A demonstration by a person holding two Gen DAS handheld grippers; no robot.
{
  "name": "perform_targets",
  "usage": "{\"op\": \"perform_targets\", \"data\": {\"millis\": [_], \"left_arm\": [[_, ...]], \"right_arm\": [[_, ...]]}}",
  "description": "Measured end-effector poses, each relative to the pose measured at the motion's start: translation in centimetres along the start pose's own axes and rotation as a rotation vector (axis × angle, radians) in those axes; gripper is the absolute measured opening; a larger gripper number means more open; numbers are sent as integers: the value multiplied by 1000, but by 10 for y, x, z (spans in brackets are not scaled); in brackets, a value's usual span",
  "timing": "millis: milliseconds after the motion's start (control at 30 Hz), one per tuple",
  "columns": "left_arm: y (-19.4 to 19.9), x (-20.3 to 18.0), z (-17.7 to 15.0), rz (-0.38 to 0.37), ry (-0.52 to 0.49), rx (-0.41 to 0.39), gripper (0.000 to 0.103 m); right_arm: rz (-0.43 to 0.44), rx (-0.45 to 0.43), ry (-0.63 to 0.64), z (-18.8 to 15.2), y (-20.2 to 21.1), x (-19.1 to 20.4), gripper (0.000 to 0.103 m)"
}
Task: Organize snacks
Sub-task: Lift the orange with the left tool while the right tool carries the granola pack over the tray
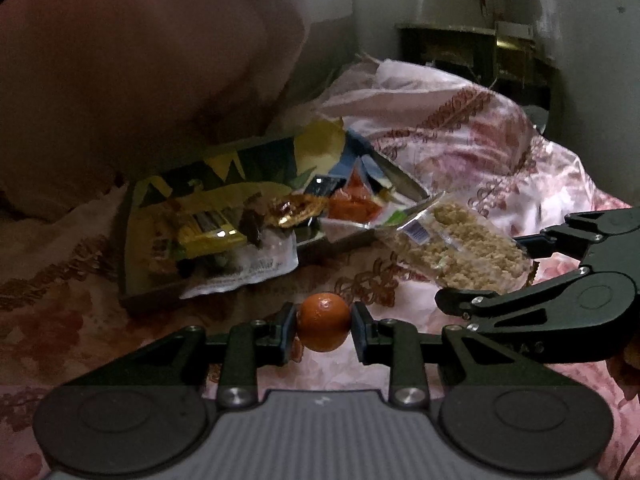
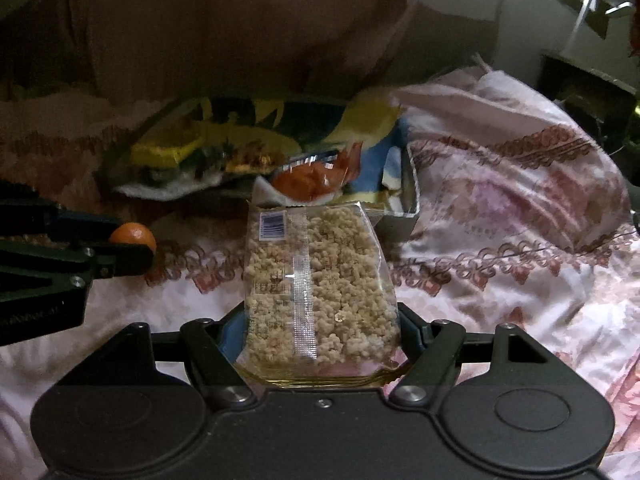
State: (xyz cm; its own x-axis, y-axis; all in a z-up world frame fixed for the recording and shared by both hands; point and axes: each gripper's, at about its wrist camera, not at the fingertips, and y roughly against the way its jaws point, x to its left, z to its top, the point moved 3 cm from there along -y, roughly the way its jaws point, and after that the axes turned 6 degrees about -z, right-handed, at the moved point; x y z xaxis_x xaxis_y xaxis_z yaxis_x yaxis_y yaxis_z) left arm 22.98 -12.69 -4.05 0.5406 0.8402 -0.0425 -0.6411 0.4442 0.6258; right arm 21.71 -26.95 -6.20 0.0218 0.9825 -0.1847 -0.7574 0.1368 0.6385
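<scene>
Two hand-held grippers above a bed covered by a floral bedspread (image 2: 500, 216). The left gripper (image 1: 323, 322) has its jaws pinching a small orange fruit (image 1: 322, 321) from either side, the fruit clear of the cloth. The right gripper (image 2: 320, 332) has its jaws set wide and pressed against the near end of a clear bag of puffed grain snack (image 2: 320, 280), which juts away from it with the barcode label at its far end. In the left wrist view this bag appears to the right of the fruit, held by the right gripper entering from the right edge. Beyond both lies a shallow tray (image 1: 132, 280) heaped with snack packets, among them a yellow packet (image 1: 208, 236) and an orange-red packet (image 2: 308, 184). A large pink pillow (image 1: 140, 60) stands at the far left
</scene>
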Motion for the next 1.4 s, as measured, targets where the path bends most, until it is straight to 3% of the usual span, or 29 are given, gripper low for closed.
{"op": "perform_targets", "data": {"millis": [367,700,867,1100,1400], "left_arm": [[38,7,17,39,67,-130,32],[52,22,57,102,146,-251,32],[40,39,80,93,198,-284,32],[3,76,104,101,239,-332,32],[-49,138,89,113,400,-306,32]], "right_arm": [[-17,-165,-77,16,36,-16,75],[12,-296,-158,50,49,-5,75],[53,-318,-164,81,33,1,75],[36,-349,-165,121,-9,9,75],[36,-299,-134,128,-70,32,75]]}}
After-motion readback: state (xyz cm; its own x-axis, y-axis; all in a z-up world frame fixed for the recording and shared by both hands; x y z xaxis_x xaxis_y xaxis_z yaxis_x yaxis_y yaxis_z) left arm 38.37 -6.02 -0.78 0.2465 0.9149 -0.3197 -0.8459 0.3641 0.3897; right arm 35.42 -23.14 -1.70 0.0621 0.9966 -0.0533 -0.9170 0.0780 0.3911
